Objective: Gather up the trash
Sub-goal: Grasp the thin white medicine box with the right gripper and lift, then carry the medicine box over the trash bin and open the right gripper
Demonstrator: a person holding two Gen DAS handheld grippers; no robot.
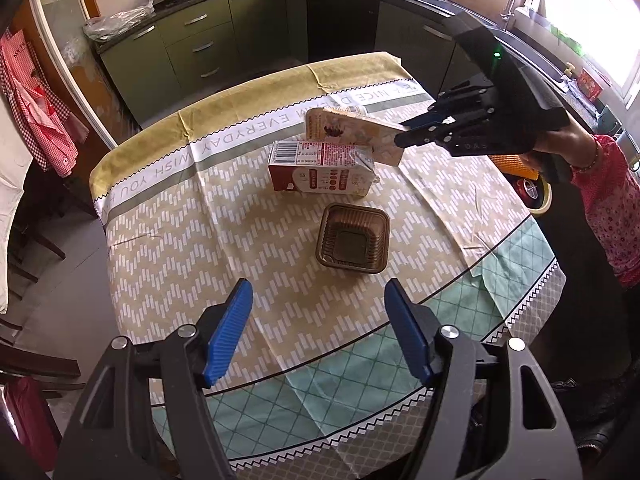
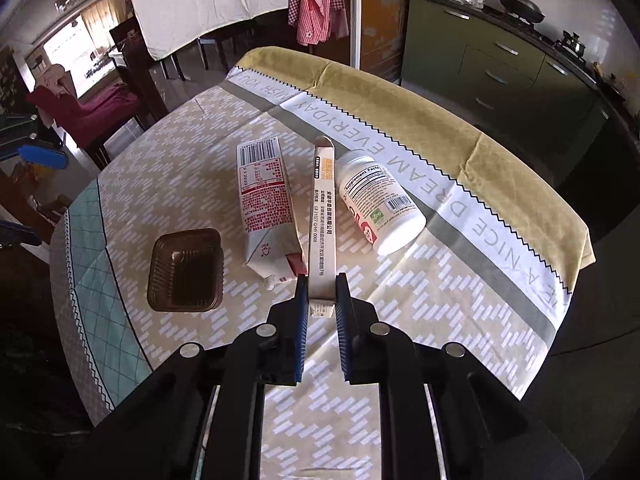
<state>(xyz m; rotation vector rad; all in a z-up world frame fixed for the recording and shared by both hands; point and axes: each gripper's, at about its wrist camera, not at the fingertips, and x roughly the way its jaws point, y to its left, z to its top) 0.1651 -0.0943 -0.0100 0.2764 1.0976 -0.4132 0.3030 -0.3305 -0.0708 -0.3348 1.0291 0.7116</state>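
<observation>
Round table [image 1: 280,340] under patterned cloth. Lying on it: milk carton [image 2: 266,210], white bottle [image 2: 378,206], empty brown tray [image 2: 185,270]. Between carton and bottle, thin flat box [image 2: 323,220], edge-up, clamped by right gripper [image 2: 322,294]. Left gripper [image 1: 318,330] spread wide, nothing between, tray ahead.

Left wrist view — set behind the left gripper [image 1: 318,328], high over the table's [image 1: 168,248] near edge, facing across it toward the kitchen cabinets [image 1: 192,44]. Right wrist view — set behind the right gripper [image 2: 322,300], close above the cloth, facing the opposite way. Both share the milk carton [image 1: 320,166] [image 2: 266,208], brown tray [image 1: 353,238] [image 2: 185,270] and flat box [image 1: 356,130] [image 2: 323,220].
</observation>
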